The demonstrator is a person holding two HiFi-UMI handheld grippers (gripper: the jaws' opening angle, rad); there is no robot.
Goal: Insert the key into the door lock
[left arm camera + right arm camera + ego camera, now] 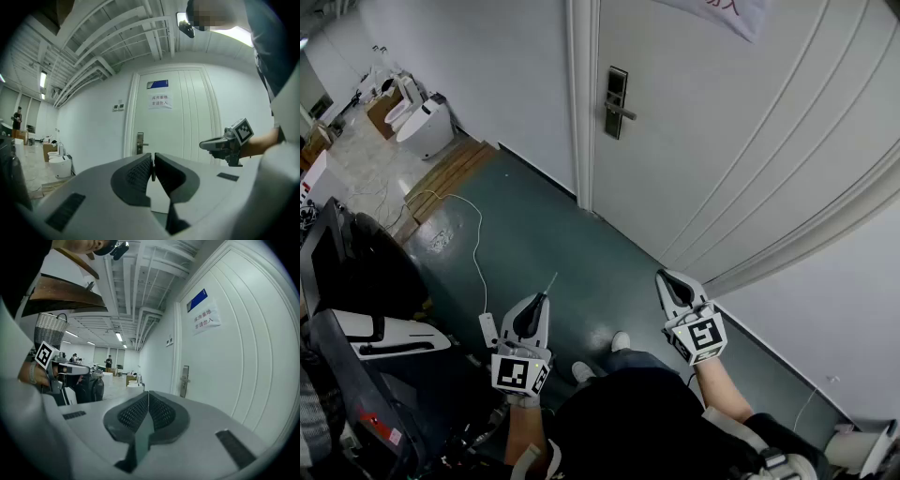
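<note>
The white door (pixel 722 141) carries a dark metal lock plate with a lever handle (pixel 617 101), also seen in the left gripper view (pixel 140 144) and the right gripper view (pixel 185 380). My left gripper (pixel 543 298) is shut on a thin silver key (pixel 551 281), which pokes out past the fingertips toward the door. Edge-on, the key (pixel 153 171) shows as a sliver between the pads. My right gripper (pixel 662 276) is shut with nothing in it (pixel 148 397). Both grippers hang well short of the lock, over the dark green floor.
White toilets (pixel 422 127) and wooden planks (pixel 442 178) lie far left. A white cable (pixel 474 246) runs over the floor beside a black cart (pixel 356 272). A paper notice (pixel 160 101) hangs on the door. The person's shoes (pixel 619 342) stand below the grippers.
</note>
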